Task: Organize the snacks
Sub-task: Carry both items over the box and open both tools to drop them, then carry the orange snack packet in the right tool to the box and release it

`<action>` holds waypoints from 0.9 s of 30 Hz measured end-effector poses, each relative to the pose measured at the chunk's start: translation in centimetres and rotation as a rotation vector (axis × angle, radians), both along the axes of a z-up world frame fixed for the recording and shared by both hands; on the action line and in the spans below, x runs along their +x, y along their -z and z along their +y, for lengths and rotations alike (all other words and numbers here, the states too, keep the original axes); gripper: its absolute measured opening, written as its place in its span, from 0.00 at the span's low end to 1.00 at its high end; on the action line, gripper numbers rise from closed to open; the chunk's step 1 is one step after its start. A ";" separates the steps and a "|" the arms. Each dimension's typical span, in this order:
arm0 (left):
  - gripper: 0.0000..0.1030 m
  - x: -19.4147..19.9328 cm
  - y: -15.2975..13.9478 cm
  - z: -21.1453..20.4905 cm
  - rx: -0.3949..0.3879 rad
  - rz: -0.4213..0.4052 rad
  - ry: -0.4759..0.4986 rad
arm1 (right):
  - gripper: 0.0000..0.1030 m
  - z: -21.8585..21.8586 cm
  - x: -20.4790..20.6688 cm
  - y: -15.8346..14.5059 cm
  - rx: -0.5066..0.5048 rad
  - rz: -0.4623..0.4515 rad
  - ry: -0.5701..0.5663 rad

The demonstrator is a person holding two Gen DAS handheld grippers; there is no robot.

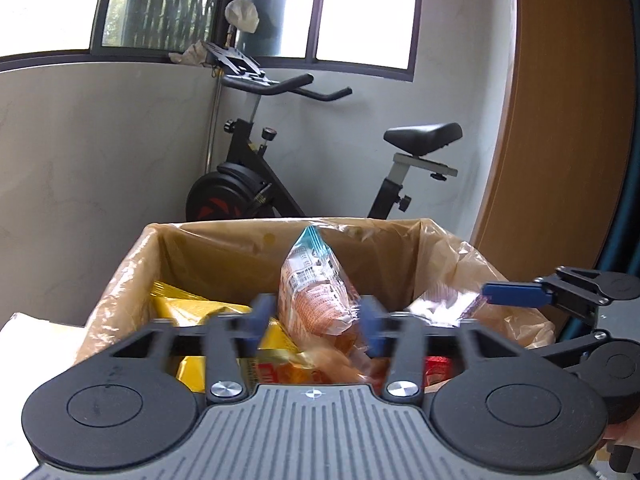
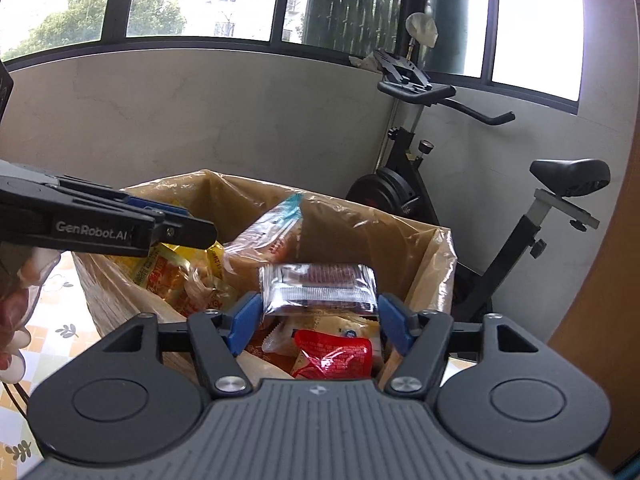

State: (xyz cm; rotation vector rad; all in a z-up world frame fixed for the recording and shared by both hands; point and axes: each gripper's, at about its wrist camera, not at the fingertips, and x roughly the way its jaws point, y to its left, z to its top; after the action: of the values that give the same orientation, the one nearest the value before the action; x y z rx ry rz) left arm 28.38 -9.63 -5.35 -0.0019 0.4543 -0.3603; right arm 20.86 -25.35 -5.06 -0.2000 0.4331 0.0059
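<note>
While both tools are hovering over the lined box [image 1: 224,256], the left tool [image 1: 316,320] and the right tool [image 2: 320,316] are standing half-open, a peach packet [image 1: 316,292] and a silver packet [image 2: 320,286] sitting loosely between their jaws; next, likely withdrawing for more snacks.

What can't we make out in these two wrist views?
- Left wrist: left gripper fingers blurred; grip on orange packet unclear.
- Right wrist: right gripper pads beside silver packet; contact unclear.
- Both: box bottom hidden by snacks.
- Packet print too small.
</note>
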 end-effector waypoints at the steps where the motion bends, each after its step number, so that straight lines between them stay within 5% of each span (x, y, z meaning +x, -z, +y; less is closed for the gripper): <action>1: 0.61 -0.2 -0.1 0.3 -0.002 -0.007 -0.005 | 0.69 -0.1 -0.2 -0.1 0.007 -0.004 0.005; 4: 0.70 -0.7 -0.4 0.9 0.005 0.012 -0.019 | 0.72 0.0 -1.3 -0.2 0.027 -0.028 0.015; 18: 0.71 -7.3 -1.2 6.1 0.011 -0.065 0.000 | 0.74 2.3 -8.8 -0.2 0.118 -0.148 0.033; 27: 0.71 -9.9 1.3 9.4 0.024 -0.023 -0.039 | 0.76 4.4 -10.6 2.9 0.145 -0.106 0.025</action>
State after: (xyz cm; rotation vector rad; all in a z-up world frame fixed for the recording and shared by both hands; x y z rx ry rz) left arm 18.46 -0.27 -6.66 0.0162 0.4356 -0.3163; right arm 10.25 -20.91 -7.97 -0.0514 0.3281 0.0024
